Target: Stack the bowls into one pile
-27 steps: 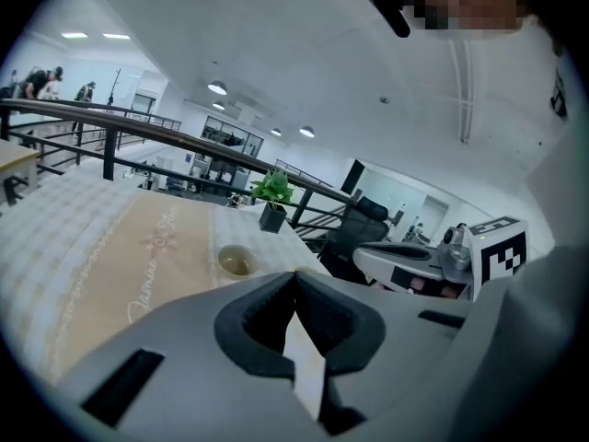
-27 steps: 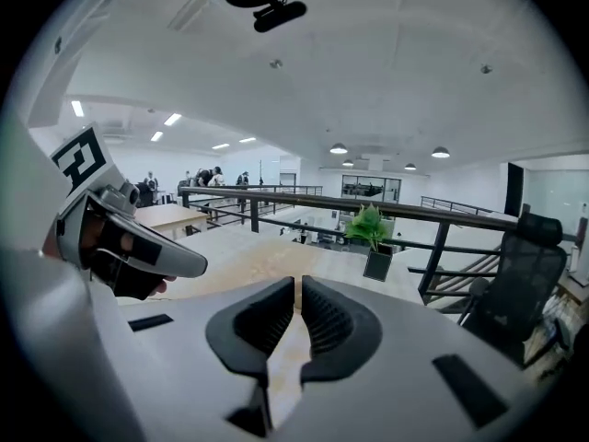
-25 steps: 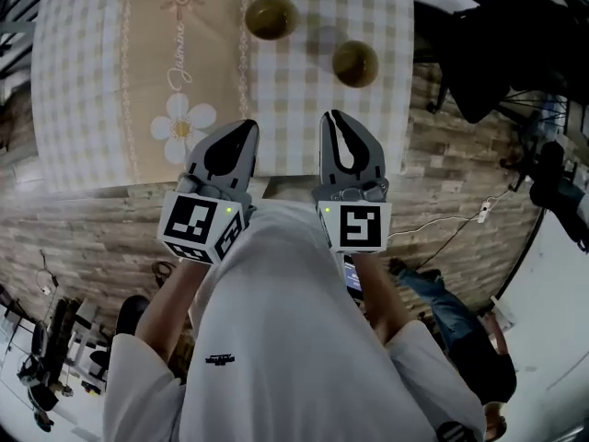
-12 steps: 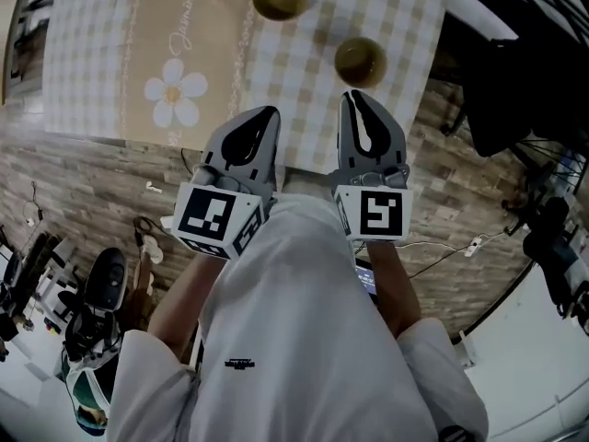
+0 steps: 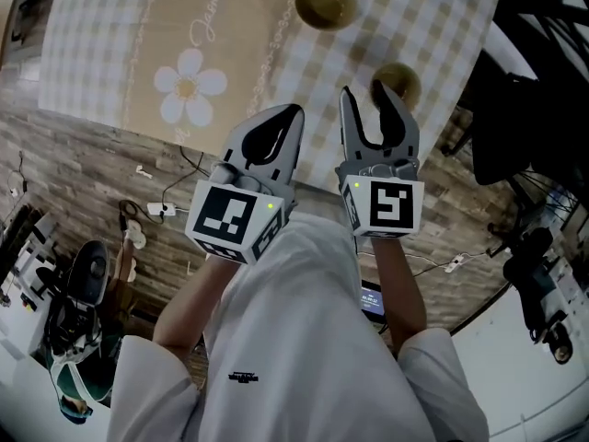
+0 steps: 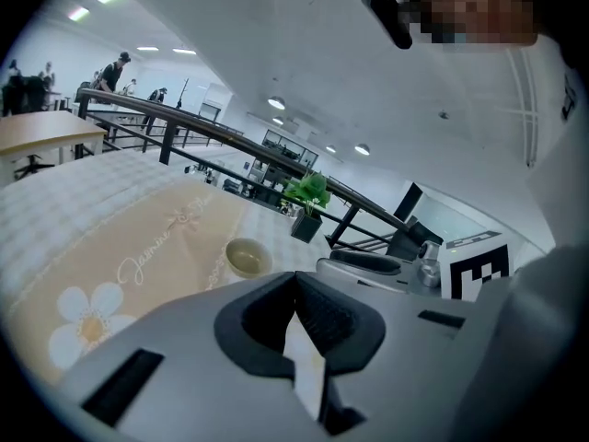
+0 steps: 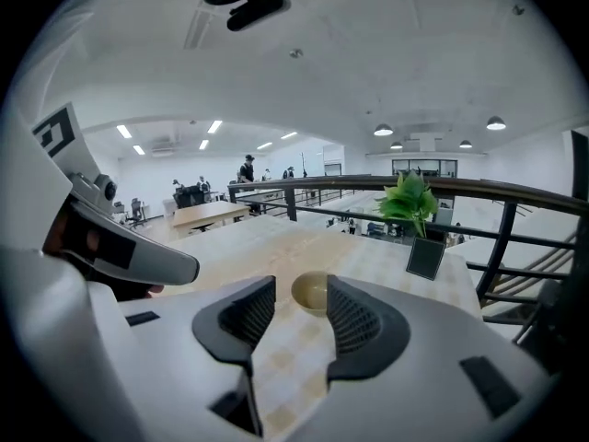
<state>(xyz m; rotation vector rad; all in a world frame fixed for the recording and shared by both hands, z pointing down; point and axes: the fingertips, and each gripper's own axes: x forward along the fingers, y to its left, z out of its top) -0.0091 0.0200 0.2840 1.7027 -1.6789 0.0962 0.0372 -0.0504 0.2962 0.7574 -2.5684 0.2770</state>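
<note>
Two olive-green bowls stand apart on the checked tablecloth (image 5: 433, 26). The far bowl (image 5: 324, 3) (image 6: 247, 258) sits near the beige runner. The near bowl (image 5: 398, 81) (image 7: 311, 293) lies just beyond the tips of my right gripper (image 5: 366, 99) (image 7: 294, 313), in line with the gap. That gripper's jaws have just been opening and stand apart with nothing between them. My left gripper (image 5: 281, 132) (image 6: 296, 284) hovers over the table's near edge, left of the right one, its jaws shut and empty.
A beige runner with a white daisy (image 5: 189, 83) covers the table's left part. A potted plant (image 7: 411, 208) (image 6: 308, 196) stands at the far side before a dark railing (image 7: 515, 196). Wood-pattern floor with cables (image 5: 147, 210) lies below the table edge.
Both grippers have moved forward and down toward the table. The right gripper's jaws went from shut to parted, and its tips now sit just short of the near bowl.
</note>
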